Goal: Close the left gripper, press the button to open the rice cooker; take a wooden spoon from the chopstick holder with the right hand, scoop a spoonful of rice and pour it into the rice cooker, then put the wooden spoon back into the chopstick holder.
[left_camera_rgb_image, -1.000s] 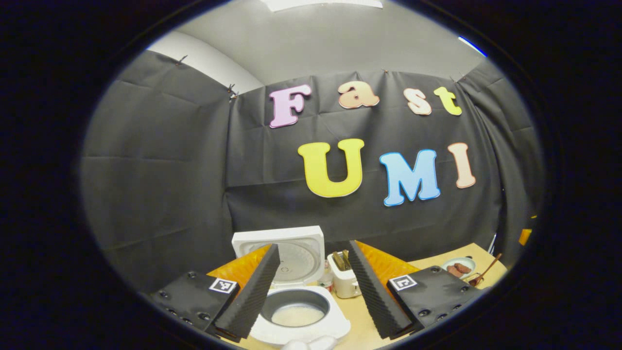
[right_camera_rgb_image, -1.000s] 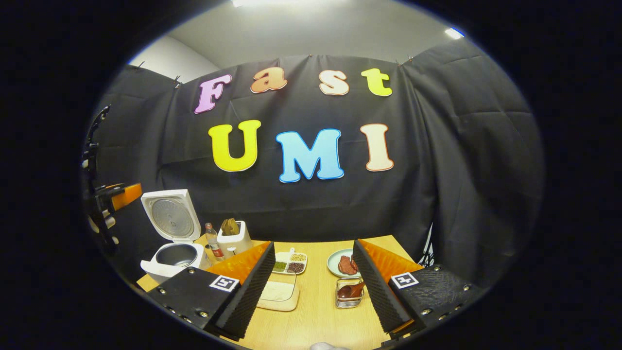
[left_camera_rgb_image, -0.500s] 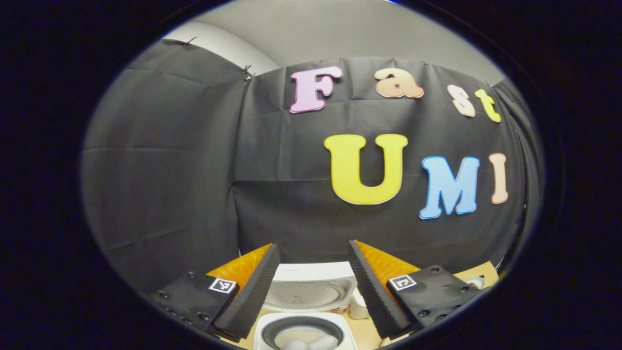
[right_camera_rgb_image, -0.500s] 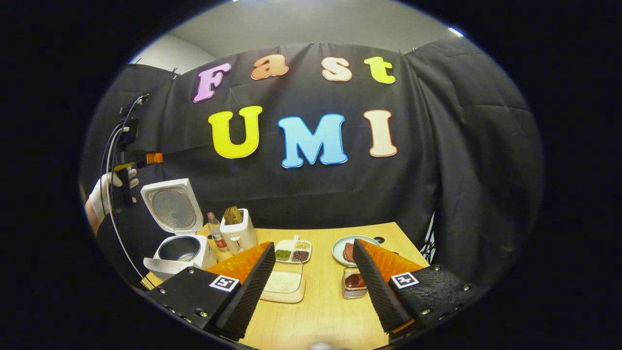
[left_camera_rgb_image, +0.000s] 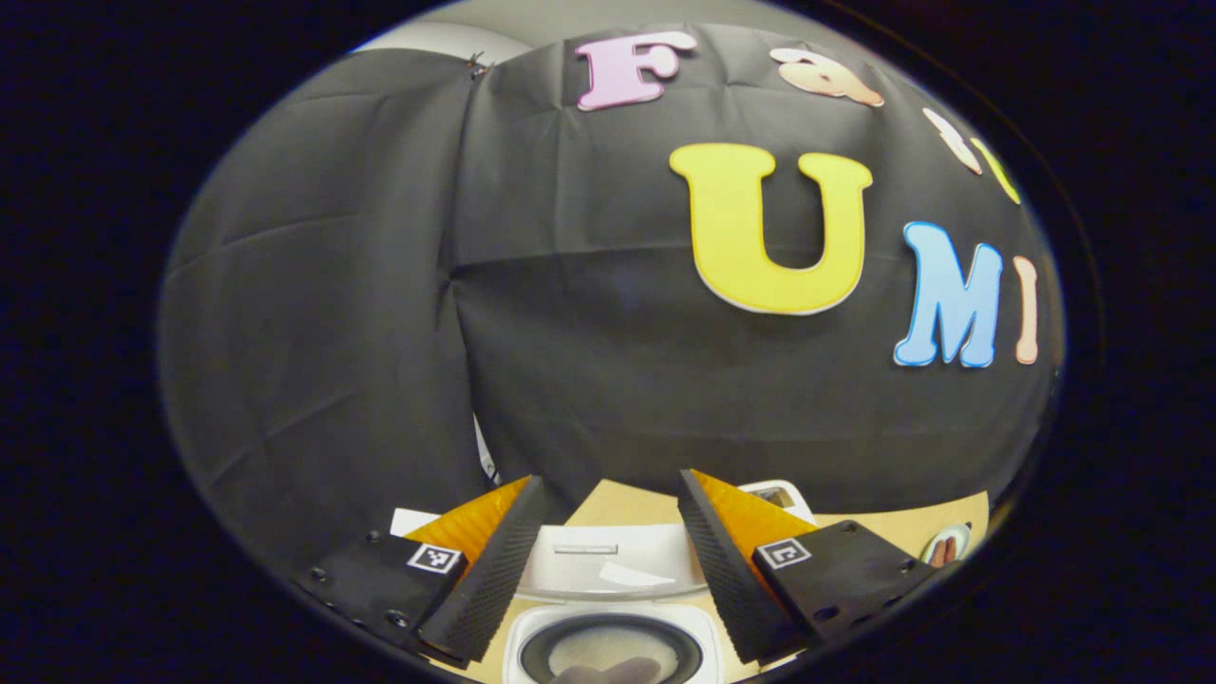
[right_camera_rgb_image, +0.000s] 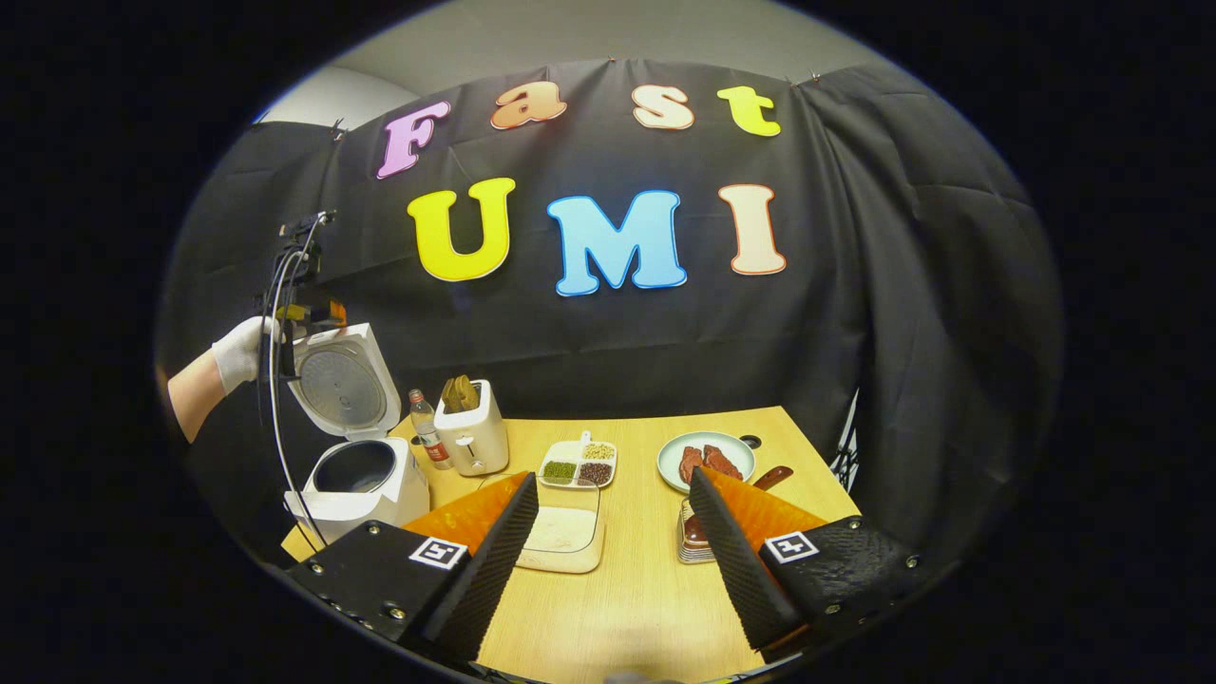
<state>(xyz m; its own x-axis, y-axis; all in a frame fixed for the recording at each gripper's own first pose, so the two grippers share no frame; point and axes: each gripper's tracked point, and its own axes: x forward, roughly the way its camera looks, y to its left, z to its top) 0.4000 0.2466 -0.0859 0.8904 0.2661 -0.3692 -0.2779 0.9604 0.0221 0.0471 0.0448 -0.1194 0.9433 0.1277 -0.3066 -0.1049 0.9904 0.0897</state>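
The white rice cooker (right_camera_rgb_image: 359,480) stands at the table's left end with its lid (right_camera_rgb_image: 342,385) raised. In the left gripper view its pot (left_camera_rgb_image: 608,651) holds pale rice just below my open left gripper (left_camera_rgb_image: 608,483), and the lid (left_camera_rgb_image: 608,565) lies between the fingers. A gloved hand (right_camera_rgb_image: 237,350) holds that left gripper (right_camera_rgb_image: 296,313) at the lid's top edge. Wooden spoons (right_camera_rgb_image: 459,391) stick up from the white chopstick holder (right_camera_rgb_image: 472,439). A clear box of rice (right_camera_rgb_image: 562,532) sits ahead of my open right gripper (right_camera_rgb_image: 613,480), which holds nothing.
A small bottle (right_camera_rgb_image: 429,442) stands between cooker and holder. A divided dish of beans (right_camera_rgb_image: 577,464), a plate of meat (right_camera_rgb_image: 705,461) and a glass dish (right_camera_rgb_image: 693,537) with a brown-handled utensil (right_camera_rgb_image: 769,475) sit on the wooden table (right_camera_rgb_image: 627,598). Cables (right_camera_rgb_image: 275,380) hang from the left gripper.
The left gripper has risen and moved in over the open cooker, up by the lid's top edge. The right gripper's view has shifted to take in more of the table; both stay open.
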